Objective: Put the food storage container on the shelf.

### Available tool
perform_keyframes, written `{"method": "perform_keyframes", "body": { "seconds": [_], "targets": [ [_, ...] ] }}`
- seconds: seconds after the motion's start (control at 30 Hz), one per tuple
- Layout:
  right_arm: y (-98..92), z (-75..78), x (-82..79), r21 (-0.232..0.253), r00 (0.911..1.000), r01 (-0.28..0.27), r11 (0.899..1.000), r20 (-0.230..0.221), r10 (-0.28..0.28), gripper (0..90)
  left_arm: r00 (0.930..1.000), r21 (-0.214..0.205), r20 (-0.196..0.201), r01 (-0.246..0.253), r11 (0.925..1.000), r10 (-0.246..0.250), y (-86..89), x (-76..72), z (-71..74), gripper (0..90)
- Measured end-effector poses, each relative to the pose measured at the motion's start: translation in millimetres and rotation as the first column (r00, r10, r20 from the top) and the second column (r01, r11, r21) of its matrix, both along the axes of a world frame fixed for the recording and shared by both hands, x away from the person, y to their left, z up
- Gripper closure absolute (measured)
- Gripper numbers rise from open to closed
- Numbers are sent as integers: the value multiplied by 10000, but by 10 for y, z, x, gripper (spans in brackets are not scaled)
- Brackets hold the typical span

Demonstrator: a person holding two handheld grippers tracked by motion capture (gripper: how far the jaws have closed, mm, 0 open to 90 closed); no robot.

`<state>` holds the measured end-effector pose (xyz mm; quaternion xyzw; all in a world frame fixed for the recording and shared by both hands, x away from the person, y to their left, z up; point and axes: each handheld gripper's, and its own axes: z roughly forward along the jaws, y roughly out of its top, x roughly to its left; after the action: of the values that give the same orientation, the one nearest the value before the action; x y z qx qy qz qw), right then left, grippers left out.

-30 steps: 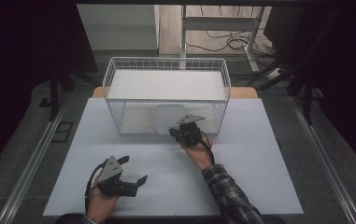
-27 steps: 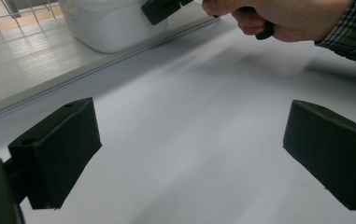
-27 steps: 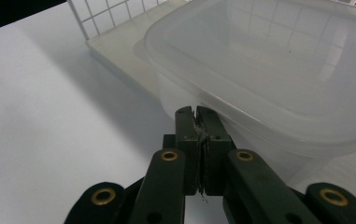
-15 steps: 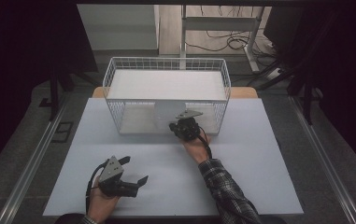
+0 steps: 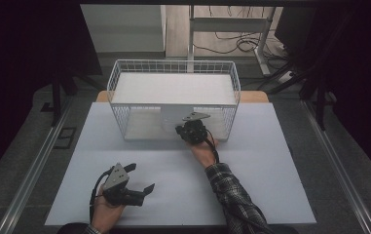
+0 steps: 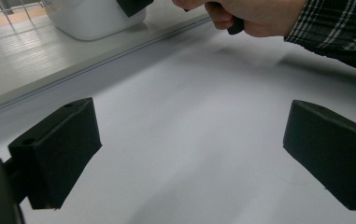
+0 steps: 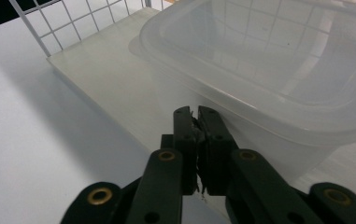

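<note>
- My right gripper (image 5: 189, 129) sits at the front wall of the white wire basket (image 5: 173, 66), near the wall's middle, with my hand and plaid sleeve (image 5: 231, 195) trailing back toward me.
- In the right gripper view the jaws are pressed together, almost touching, with nothing between them. They have just eased apart a hair, and the gap is barely visible.
- The tips point at the clear plastic container (image 7: 278, 70), which is just beyond them. I can't tell whether they touch its wall.
- The container is translucent with rounded corners and a lipped rim. It stands upright on the pale base board (image 7: 105, 79) of the basket, and the wire grid shows through it.
- In the high view the container (image 5: 173, 117) shows as a pale shape behind the basket's front mesh, just left of my right gripper.
- My left gripper (image 5: 137, 187) rests low on the white table (image 5: 270, 161), near the front-left and well apart from the basket.
- Its jaws are spread wide and hold nothing. In the left gripper view the bare tabletop shows between the two black pads (image 6: 59, 149).
- The left gripper view also catches my right hand (image 6: 250, 16) at the top, plus the container's lower corner (image 6: 91, 18) on the base board.
- The basket stands at the far side of the table, centred.
</note>
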<state>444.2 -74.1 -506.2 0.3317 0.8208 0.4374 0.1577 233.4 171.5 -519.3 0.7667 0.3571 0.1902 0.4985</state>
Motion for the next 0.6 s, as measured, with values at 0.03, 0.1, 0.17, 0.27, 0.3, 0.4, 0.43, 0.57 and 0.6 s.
{"method": "perform_keyframes", "body": {
  "seconds": [0.03, 0.1, 0.17, 0.27, 0.3, 0.4, 0.43, 0.57, 0.6],
  "targets": [
    [-1, 3, -6, -10, 10000, 5, 10000, 18, -5, 831, 10000, 0, -2, 11, 10000, -11, -1, 0, 0, 34],
    [-4, 9, -21, -50, 10000, 4, 10000, 95, -4, 801, 10000, 32, -8, 28, 10000, -28, -6, 0, -1, 34],
    [-5, 15, -37, -27, 9999, -13, 10000, 119, 13, 758, 10000, 76, -62, 56, 10000, -55, -13, 4, -7, 34],
    [-2, 18, -56, -47, 9999, -53, 10000, 107, 53, 718, 9999, 103, -118, 33, 9999, -32, -15, 8, -13, 33],
    [3, 20, -69, -83, 9999, -114, 9999, 77, 114, 674, 9999, 93, -141, 24, 10000, -22, -13, 10, -15, 33],
    [9, 28, -85, -84, 9998, -188, 9998, 37, 188, 636, 9998, 78, -210, 4, 10000, -2, -4, 17, -18, 33],
    [13, 33, -93, -82, 9996, -266, 9996, -35, 265, 620, 9997, 69, -235, -10, 10000, 11, -1, 19, -19, 33],
    [33, 58, -144, -227, 9989, -465, 9987, 43, 466, 561, 9994, -10, -339, -29, 10000, 29, 7, 27, -22, 34],
    [34, 66, -156, -227, 9987, -511, 9984, 22, 512, 545, 9993, -28, -364, -28, 10000, 27, 8, 28, -23, 34]
  ]
}}
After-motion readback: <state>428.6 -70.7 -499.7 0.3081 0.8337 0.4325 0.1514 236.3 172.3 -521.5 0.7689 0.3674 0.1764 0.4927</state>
